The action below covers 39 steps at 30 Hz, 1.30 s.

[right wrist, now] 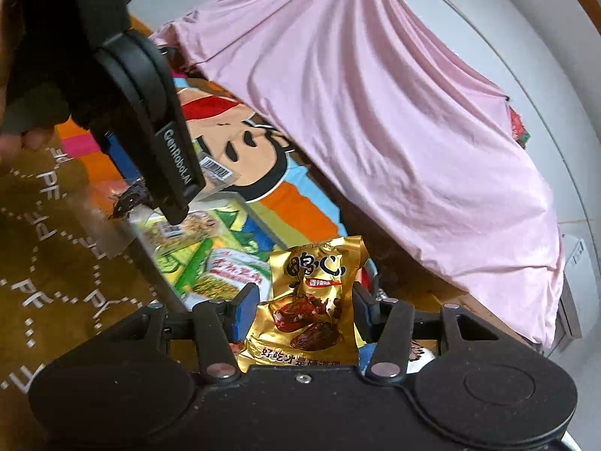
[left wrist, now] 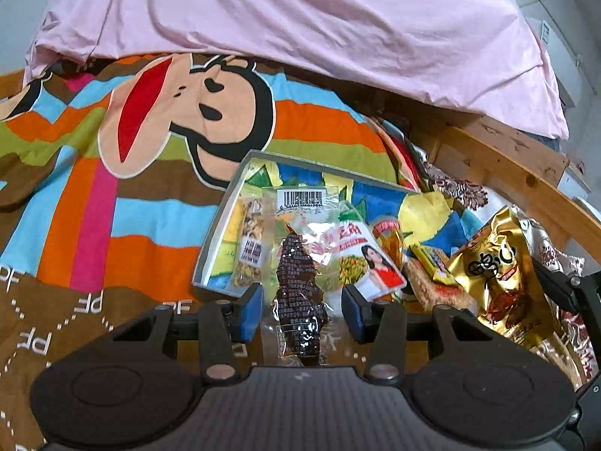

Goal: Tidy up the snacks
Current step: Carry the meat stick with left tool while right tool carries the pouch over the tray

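My left gripper (left wrist: pixel 301 295) is shut on a clear packet (left wrist: pixel 300 293) that holds a dark brown snack and has a barcode at its top end. It hangs above the near edge of a shallow grey-rimmed box (left wrist: pixel 219 225), which has a white and green snack packet (left wrist: pixel 360 259) in it. My right gripper (right wrist: pixel 305 297) is shut on a gold foil snack packet (right wrist: pixel 311 300), raised beside the box (right wrist: pixel 157 267). The right wrist view also shows the clear packet (right wrist: pixel 216 169) up in the air.
Everything lies on a bed with a striped cartoon sheet (left wrist: pixel 131 195). A pink quilt (left wrist: pixel 300 18) is heaped at the back. Several loose snack packets (left wrist: pixel 432 267) lie right of the box, with a wooden bed rail (left wrist: pixel 507 173) beyond.
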Tool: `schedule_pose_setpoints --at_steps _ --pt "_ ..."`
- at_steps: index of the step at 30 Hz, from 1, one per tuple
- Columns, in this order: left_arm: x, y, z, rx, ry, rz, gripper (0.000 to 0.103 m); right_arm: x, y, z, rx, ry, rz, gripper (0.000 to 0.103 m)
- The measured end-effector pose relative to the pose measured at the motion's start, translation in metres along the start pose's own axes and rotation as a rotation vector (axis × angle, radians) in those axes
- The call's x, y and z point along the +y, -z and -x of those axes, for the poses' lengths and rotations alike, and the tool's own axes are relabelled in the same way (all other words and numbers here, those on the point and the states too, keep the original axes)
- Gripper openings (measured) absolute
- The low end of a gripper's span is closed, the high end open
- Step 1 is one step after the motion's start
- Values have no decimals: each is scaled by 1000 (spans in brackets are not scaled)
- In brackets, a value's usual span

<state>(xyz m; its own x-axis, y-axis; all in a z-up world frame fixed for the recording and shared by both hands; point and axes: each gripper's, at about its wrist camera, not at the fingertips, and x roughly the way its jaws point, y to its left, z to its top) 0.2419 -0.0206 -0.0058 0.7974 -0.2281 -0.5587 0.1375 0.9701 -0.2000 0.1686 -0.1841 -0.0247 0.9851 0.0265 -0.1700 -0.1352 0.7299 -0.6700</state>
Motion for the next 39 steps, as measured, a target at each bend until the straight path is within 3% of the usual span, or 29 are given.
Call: schedule_pose_setpoints --at_steps 12,20,29,39 --pt "-13 -24 -30 -82 15 18 50 -19 6 -30 -19 87 -52 54" --pt "-19 -42 -60 -159 44 2 50 -32 13 -73 24 125 -120 54" --pt "-10 -46 -108 -105 74 15 50 -33 16 -124 93 91 -213 54" --pt "-8 -45 -137 -4 32 1 50 -30 26 -166 223 1 -282 54"
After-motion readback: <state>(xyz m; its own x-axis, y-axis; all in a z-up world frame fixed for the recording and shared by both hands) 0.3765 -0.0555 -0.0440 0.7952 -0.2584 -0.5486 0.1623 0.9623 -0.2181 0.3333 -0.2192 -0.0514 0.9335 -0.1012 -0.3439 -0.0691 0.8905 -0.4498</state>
